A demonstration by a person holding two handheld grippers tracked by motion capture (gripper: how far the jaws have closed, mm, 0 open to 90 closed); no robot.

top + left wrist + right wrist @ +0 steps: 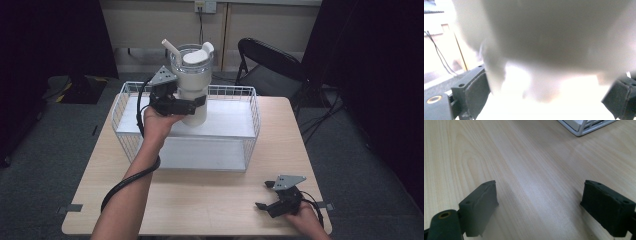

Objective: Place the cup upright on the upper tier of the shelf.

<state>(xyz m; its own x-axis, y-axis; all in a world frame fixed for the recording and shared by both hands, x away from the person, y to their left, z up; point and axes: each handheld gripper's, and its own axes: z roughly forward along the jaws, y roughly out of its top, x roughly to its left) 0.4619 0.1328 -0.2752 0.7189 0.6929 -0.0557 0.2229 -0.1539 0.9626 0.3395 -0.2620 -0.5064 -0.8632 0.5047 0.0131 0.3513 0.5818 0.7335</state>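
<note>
While the left gripper (192,104) clamps the white tumbler (194,85) between its jaws, over the wire basket (250,120), it should stay upright and go down slowly so the base lands flat. The right gripper (264,196) rests open on the surface (529,170), nothing between its jaws. From above the straw (170,48) and lid show; the left gripper view gives a blurred tumbler wall (554,37) between the jaws.

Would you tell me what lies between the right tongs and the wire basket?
Only bare wooden table lies between the right tongs and the basket, seen in the high view.
</note>
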